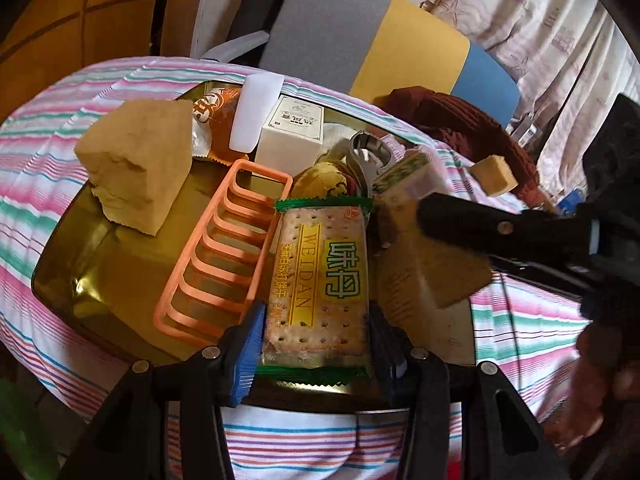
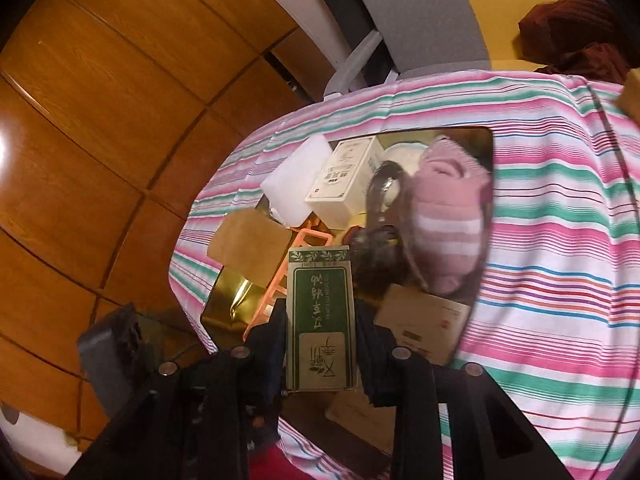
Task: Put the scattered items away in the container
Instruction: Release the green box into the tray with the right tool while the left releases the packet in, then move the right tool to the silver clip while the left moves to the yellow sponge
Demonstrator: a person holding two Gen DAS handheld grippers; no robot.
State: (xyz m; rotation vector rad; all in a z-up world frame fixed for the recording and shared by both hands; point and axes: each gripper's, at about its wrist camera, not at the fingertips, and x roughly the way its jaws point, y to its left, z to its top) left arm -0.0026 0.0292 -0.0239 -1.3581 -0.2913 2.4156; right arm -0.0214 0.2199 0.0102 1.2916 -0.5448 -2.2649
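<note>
A gold tin container (image 1: 80, 280) lies on the striped cloth and holds several items. My left gripper (image 1: 318, 354) is shut on a green-edged cracker packet (image 1: 320, 280), blue pads pressing its two long sides above the tin's near edge. My right gripper (image 2: 320, 344) is shut on a green and white carton (image 2: 320, 312) and holds it over the tin (image 2: 228, 300). In the left wrist view that carton (image 1: 404, 170) shows at the right, with the right gripper's black finger (image 1: 460, 220) beside it.
In the tin lie an orange slotted rack (image 1: 224, 248), a tan block (image 1: 136, 160), a white box (image 1: 292, 136), a white slab (image 1: 256, 112), a snack bag (image 1: 216, 120), a metal tool (image 1: 368, 152) and a pink sock (image 2: 448, 216). A small tan cube (image 1: 492, 174) lies on the cloth. A chair (image 1: 328, 32) stands behind.
</note>
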